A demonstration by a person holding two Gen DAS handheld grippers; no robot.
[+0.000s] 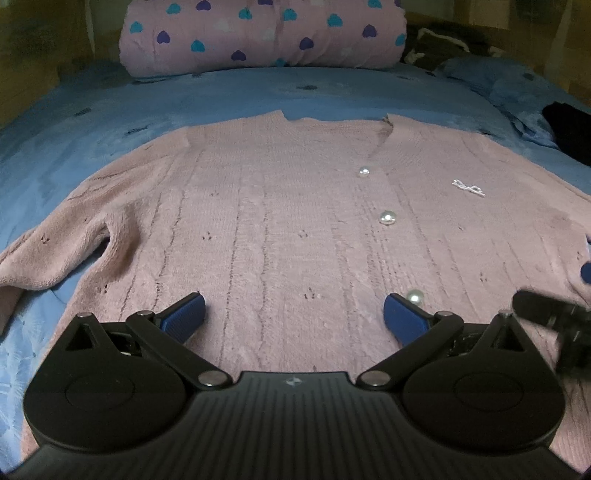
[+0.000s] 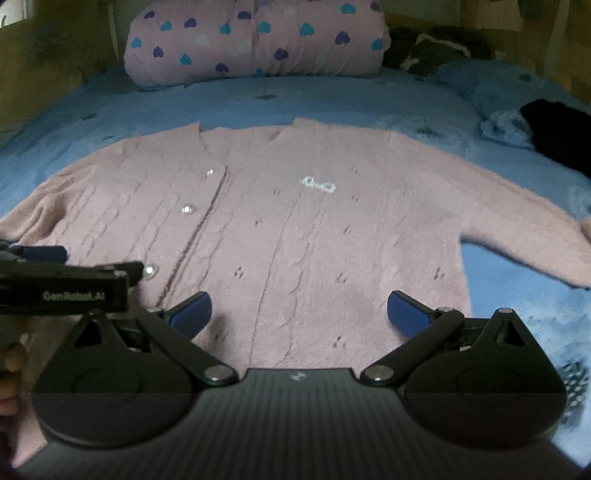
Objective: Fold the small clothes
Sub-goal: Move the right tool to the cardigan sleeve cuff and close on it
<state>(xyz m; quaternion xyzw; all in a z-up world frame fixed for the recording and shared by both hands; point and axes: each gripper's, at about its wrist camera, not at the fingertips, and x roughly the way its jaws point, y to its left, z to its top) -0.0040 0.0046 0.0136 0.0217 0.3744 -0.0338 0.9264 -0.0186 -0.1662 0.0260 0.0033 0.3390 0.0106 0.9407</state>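
A pink knitted cardigan (image 1: 280,221) with pearl buttons (image 1: 387,218) lies spread flat, front up, on a blue bedspread (image 1: 110,110). It also shows in the right wrist view (image 2: 314,229), sleeves out to both sides. My left gripper (image 1: 294,314) is open and empty, low over the cardigan's lower left half near the hem. My right gripper (image 2: 299,314) is open and empty over the lower right half. The left gripper's body shows at the left edge of the right wrist view (image 2: 66,288). The right gripper's body shows at the right edge of the left wrist view (image 1: 554,317).
A pink blanket roll with blue and purple hearts (image 1: 266,33) lies across the head of the bed. Dark clothes (image 2: 554,129) lie on the bed at the right. Wooden walls (image 1: 29,37) enclose the bed.
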